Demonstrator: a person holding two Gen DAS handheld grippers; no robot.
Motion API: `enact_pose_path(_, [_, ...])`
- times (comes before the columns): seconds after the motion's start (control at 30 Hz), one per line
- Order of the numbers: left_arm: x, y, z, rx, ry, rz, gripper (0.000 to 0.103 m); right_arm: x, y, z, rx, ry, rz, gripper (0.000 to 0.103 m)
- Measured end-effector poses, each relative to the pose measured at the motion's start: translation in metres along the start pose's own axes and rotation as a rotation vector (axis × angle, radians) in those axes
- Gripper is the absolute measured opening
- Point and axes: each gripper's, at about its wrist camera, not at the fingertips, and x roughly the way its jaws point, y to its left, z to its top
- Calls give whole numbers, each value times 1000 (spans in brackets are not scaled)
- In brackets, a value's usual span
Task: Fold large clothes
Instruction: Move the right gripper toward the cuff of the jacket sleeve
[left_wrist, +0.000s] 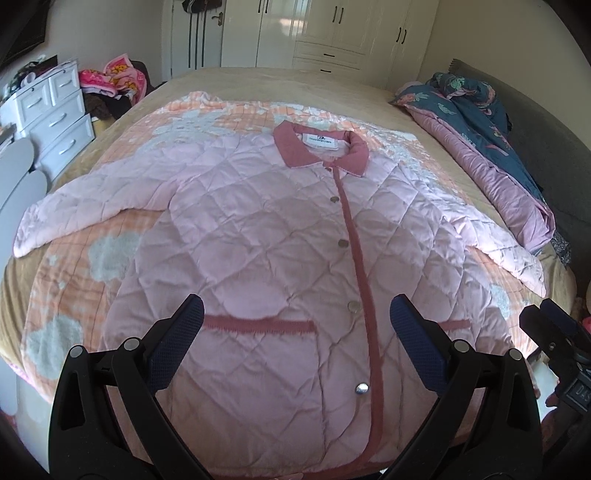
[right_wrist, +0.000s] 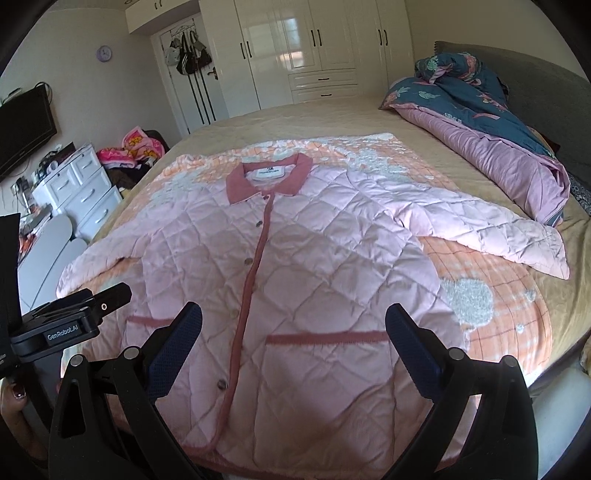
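Observation:
A pink quilted jacket (left_wrist: 258, 236) with a darker pink collar, placket and pocket trims lies flat and buttoned, front up, on the bed, both sleeves spread out to the sides. It also shows in the right wrist view (right_wrist: 314, 258). My left gripper (left_wrist: 295, 314) is open and empty, hovering above the jacket's lower hem near the left pocket. My right gripper (right_wrist: 293, 321) is open and empty above the hem near the right pocket. Each gripper's body shows at the edge of the other's view.
The jacket rests on an orange and white blanket (right_wrist: 498, 280) over a tan bedspread (right_wrist: 424, 140). A bundled blue and pink duvet (right_wrist: 498, 125) lies at the bed's right. White drawers (left_wrist: 55, 122) and piled clothes (left_wrist: 118, 79) stand left. Wardrobes (right_wrist: 314, 48) stand behind.

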Motion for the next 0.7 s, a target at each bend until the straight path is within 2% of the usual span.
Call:
enact_pose_path(0.33, [17, -2, 35, -7, 7, -1, 95, 18, -5, 34, 40, -17, -11, 99])
enact_pose_path(0.43, [23, 1, 46, -31, 16, -27, 95, 22, -5, 44, 41, -26, -10, 99])
enact_pose_path(0.7, [42, 1, 76, -32, 14, -7, 95, 53, -7, 69, 64, -9, -17, 99])
